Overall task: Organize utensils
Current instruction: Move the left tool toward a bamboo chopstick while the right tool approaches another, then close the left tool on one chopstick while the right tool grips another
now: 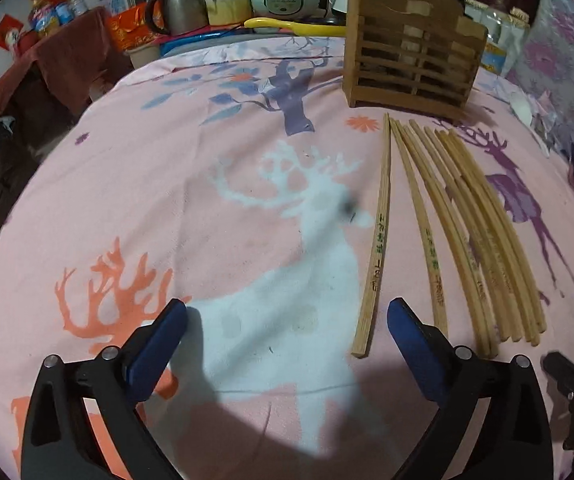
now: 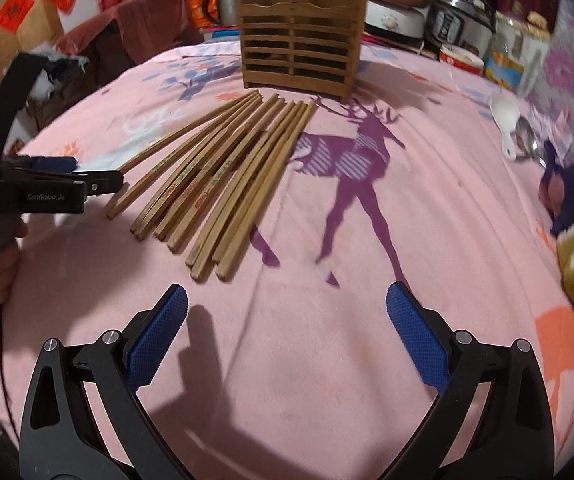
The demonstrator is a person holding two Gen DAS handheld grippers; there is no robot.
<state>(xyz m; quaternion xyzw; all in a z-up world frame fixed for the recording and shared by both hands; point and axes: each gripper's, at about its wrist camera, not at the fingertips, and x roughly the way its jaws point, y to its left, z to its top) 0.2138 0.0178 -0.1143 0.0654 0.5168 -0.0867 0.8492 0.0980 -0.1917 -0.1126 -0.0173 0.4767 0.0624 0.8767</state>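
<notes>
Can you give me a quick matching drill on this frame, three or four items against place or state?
Items:
1. chopsticks
2. wooden holder
3. white spoon
4. right claw

States:
A. open, holding nothing
B. standing upright at the far edge of the cloth
C. fanned flat on the pink cloth
D. lying far right, near a metal spoon

Pairs: 1-C, 2-B, 3-D, 4-A

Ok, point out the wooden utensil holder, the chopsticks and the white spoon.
wooden utensil holder (image 2: 301,54), right wrist view, slatted front.
chopsticks (image 2: 223,172), right wrist view, middle of the bundle.
white spoon (image 2: 505,114), right wrist view, its bowl.
</notes>
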